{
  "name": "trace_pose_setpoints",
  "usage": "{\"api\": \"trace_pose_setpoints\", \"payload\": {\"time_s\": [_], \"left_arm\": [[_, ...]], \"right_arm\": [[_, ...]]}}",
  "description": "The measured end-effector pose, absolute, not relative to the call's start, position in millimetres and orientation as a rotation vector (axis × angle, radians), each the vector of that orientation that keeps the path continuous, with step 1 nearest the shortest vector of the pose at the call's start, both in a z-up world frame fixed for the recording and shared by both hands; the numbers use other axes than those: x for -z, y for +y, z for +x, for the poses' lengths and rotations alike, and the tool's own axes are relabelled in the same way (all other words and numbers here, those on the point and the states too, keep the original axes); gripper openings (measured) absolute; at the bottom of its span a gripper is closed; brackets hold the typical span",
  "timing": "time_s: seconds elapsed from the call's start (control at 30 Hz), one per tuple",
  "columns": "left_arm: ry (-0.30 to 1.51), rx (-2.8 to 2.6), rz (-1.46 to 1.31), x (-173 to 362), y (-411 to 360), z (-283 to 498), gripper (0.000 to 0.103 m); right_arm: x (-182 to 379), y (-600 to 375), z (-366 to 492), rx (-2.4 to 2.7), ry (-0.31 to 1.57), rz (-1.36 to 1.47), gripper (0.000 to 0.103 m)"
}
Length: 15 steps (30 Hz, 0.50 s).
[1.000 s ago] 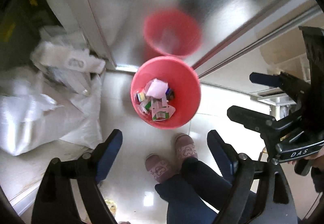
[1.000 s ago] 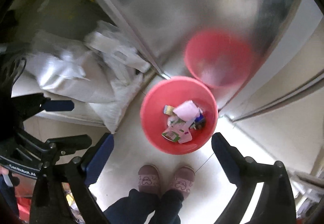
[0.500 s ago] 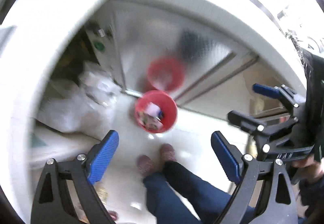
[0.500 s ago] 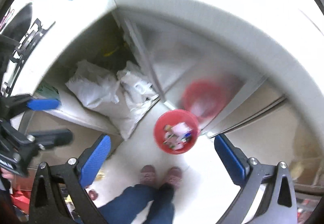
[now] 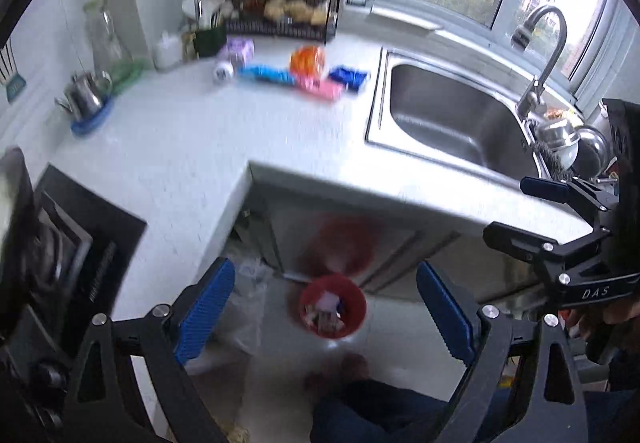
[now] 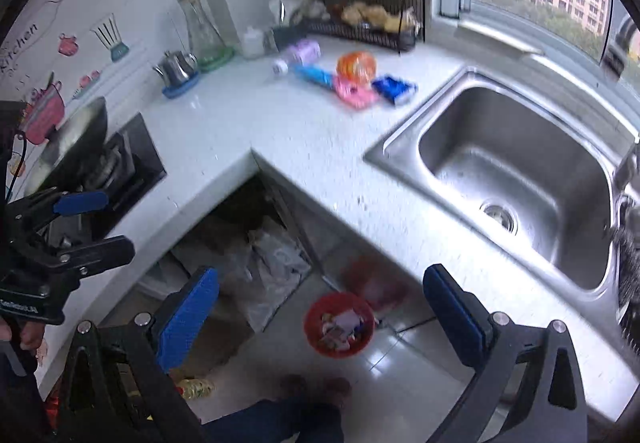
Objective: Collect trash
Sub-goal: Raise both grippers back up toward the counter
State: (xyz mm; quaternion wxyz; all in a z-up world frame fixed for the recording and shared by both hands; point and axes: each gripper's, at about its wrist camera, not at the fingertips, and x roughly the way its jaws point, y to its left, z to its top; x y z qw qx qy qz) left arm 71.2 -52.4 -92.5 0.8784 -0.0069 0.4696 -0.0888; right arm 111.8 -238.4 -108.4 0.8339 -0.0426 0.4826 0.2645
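Trash on the counter: a blue packet (image 6: 394, 89), a pink packet (image 6: 355, 94), an orange bag (image 6: 356, 66), a long light-blue wrapper (image 6: 314, 75) and a small purple pack (image 6: 305, 51) lie bunched together on the white counter (image 6: 280, 131), between the wire rack (image 6: 366, 17) and the sink (image 6: 516, 171).
Bin: the red bin (image 5: 333, 310) stands on the floor below the counter's edge, already holding scraps of packaging; its blurred reflection shows on the shiny cabinet door behind it.
My left claw (image 5: 326, 317): spread wide, nothing between its blue pads (image 5: 204, 307); the bin shows in the gap, far beneath.
My right claw (image 6: 320, 313): also spread wide and empty, pads (image 6: 454, 309) well apart, aimed down over the bin.
Floor: my shoes and dark trousers show at the bottom edge; white bags (image 6: 272, 263) are stuffed into the open space under the counter.
Further out: a small metal teapot (image 6: 176, 69) on a blue mat, a stove (image 6: 120, 171) with a pan, a tap (image 5: 542, 43) by the window.
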Motion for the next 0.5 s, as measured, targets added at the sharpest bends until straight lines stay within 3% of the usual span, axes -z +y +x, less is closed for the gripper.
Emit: {"api": "trace_pose_setpoints", "payload": {"time_s": [0.5], "left_arm": [[0.903,0.146,-0.080,49,-51,92,0.096]], "right_arm": [[67,-251,142,-0.616,0.917,-0.111,0.102]]}}
